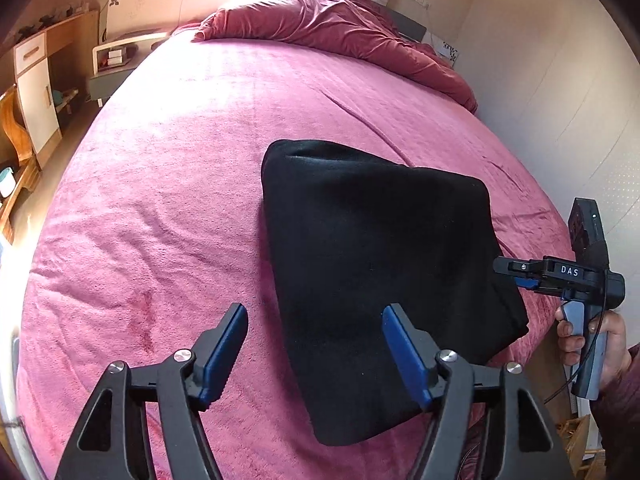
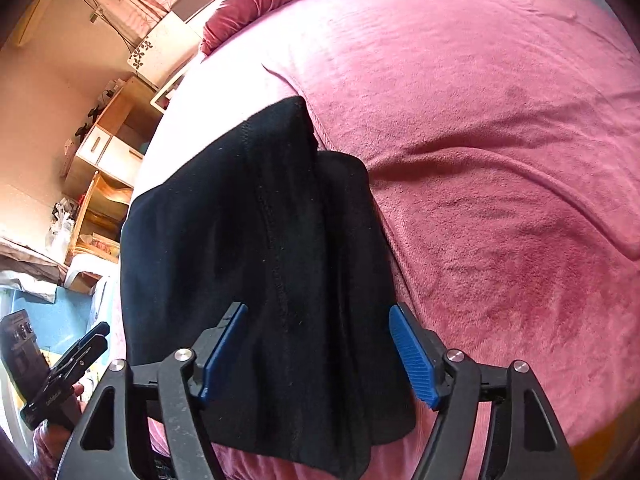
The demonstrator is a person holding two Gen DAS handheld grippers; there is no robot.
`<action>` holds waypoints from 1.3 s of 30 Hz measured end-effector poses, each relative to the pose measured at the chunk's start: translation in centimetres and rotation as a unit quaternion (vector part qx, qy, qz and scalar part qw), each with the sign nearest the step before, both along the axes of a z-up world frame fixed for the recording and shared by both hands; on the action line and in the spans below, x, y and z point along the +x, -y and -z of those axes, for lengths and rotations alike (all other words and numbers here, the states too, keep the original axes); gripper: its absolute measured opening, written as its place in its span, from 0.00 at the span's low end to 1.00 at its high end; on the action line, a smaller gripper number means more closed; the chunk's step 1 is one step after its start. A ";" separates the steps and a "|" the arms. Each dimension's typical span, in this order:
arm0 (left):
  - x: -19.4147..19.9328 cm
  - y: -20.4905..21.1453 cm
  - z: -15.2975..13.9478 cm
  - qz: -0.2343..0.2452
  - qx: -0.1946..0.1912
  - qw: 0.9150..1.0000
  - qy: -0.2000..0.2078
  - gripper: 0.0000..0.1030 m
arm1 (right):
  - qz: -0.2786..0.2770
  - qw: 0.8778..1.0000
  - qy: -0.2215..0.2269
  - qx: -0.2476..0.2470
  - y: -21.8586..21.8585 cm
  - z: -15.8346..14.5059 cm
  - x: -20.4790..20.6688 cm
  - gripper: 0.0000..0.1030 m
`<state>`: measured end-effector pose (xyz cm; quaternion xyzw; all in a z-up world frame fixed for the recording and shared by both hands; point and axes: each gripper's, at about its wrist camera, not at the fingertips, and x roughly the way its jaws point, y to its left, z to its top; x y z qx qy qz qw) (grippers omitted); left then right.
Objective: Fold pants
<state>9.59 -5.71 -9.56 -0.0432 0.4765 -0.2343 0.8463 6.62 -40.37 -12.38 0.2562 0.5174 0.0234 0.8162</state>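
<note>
Both grippers are spread wide, holding nothing. The right gripper (image 2: 316, 356) hangs over the near end of the folded black pants (image 2: 256, 264), nearer than the left gripper (image 1: 314, 354). The soft, matte bundle runs near-to-far on the plush pink blanket (image 1: 168, 184); a rumpled red duvet (image 1: 328, 28) lies far.

I see plain black pants (image 1: 376, 264) on the pink bed (image 1: 168, 184); beyond them, a dark red duvet (image 1: 340, 28).

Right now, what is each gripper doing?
Left gripper: open, holding nothing, by the folded black pants.
Right gripper: open, empty, above the pants.
</note>
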 end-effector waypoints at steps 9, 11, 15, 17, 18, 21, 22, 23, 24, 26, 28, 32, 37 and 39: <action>4.5 -1.0 4.1 -0.009 -0.080 0.992 -0.094 0.73 | -0.024 0.998 -0.019 0.049 0.8 2.8 2.1 0.77; 5.2 -1.1 5.0 -0.007 -0.104 0.988 -0.114 0.73 | -0.030 0.997 -0.019 0.064 0.8 3.4 2.4 0.79; 6.2 -0.8 6.6 -0.006 -0.135 0.980 -0.144 0.70 | -0.038 0.996 -0.018 0.084 0.8 4.5 2.6 0.70; 6.4 -0.4 7.0 0.006 -0.158 0.975 -0.156 0.49 | -0.041 0.995 -0.014 0.086 0.7 4.7 2.5 0.60; 6.3 -0.1 7.0 0.011 -0.161 0.975 -0.152 0.48 | -0.041 0.995 -0.010 0.089 0.8 4.5 2.3 0.54; 6.0 0.0 6.5 0.027 -0.166 0.976 -0.137 0.39 | -0.048 0.995 0.002 0.086 0.6 3.4 1.6 0.45; 6.1 -0.3 6.3 0.029 -0.173 0.975 -0.136 0.37 | -0.051 0.995 0.006 0.082 0.5 2.9 1.4 0.44; 6.0 -0.5 5.9 0.031 -0.182 0.974 -0.131 0.35 | -0.056 0.995 0.011 0.078 0.2 2.2 1.1 0.43; 5.9 -0.8 5.3 0.035 -0.188 0.974 -0.125 0.35 | -0.060 0.995 0.019 0.077 -0.1 1.4 1.0 0.43; 5.9 -1.2 4.0 0.038 -0.192 0.975 -0.106 0.35 | -0.069 0.994 0.032 0.076 -0.4 0.4 1.2 0.43; 6.3 -2.2 2.5 0.036 -0.199 0.975 -0.087 0.34 | -0.075 0.993 0.048 0.079 -1.2 -0.8 2.1 0.43; 8.4 -4.5 -0.1 0.023 -0.196 0.979 -0.049 0.34 | -0.088 0.989 0.075 0.090 -2.9 -2.2 5.6 0.43; 12.3 -7.8 -1.3 -0.015 -0.170 0.985 -0.025 0.35 | -0.112 0.986 0.077 0.097 -6.7 -2.2 11.5 0.43; 13.6 -9.3 -1.3 -0.036 -0.157 0.987 -0.027 0.35 | -0.122 0.985 0.069 0.099 -8.4 -1.7 13.7 0.43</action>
